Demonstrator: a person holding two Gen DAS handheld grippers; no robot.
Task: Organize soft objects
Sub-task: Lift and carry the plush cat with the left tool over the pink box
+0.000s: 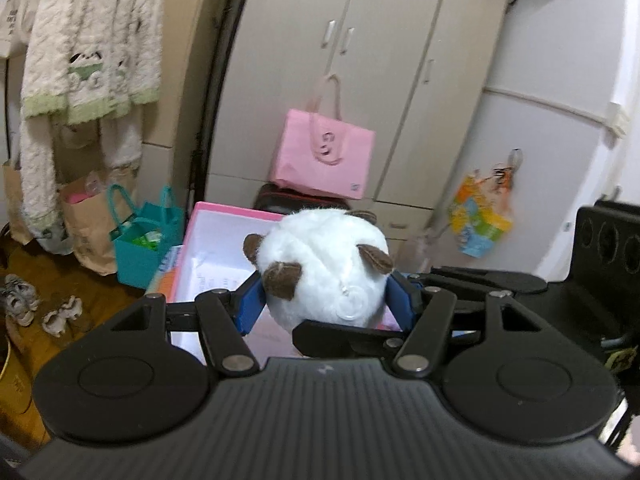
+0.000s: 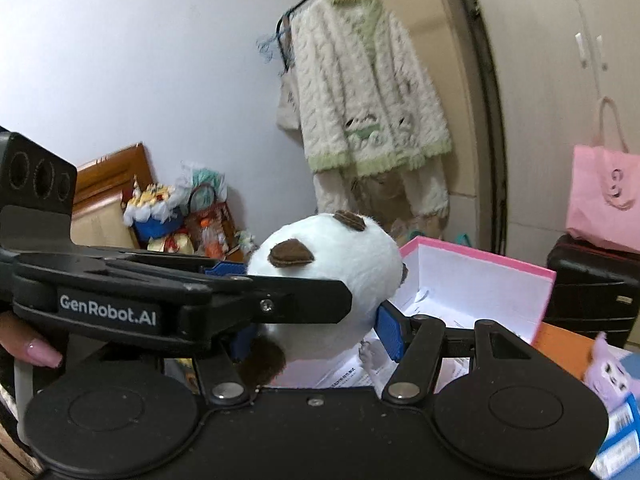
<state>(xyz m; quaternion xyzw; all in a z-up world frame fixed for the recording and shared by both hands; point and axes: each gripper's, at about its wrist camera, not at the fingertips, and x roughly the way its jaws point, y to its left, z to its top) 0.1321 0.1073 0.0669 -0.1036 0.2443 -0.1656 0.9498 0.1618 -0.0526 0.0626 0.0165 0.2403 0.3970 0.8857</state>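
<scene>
Above the open pink box, a white plush toy with brown patches is held up between both grippers. From the left wrist view, the left gripper has its blue pads pressed into the toy's sides, jaws about half open around it. The right gripper clamps the same toy from the other side, its jaws likewise spread around the round body. A pink tote bag stands behind by the wardrobe, and a cream fleece jacket hangs from a rail.
</scene>
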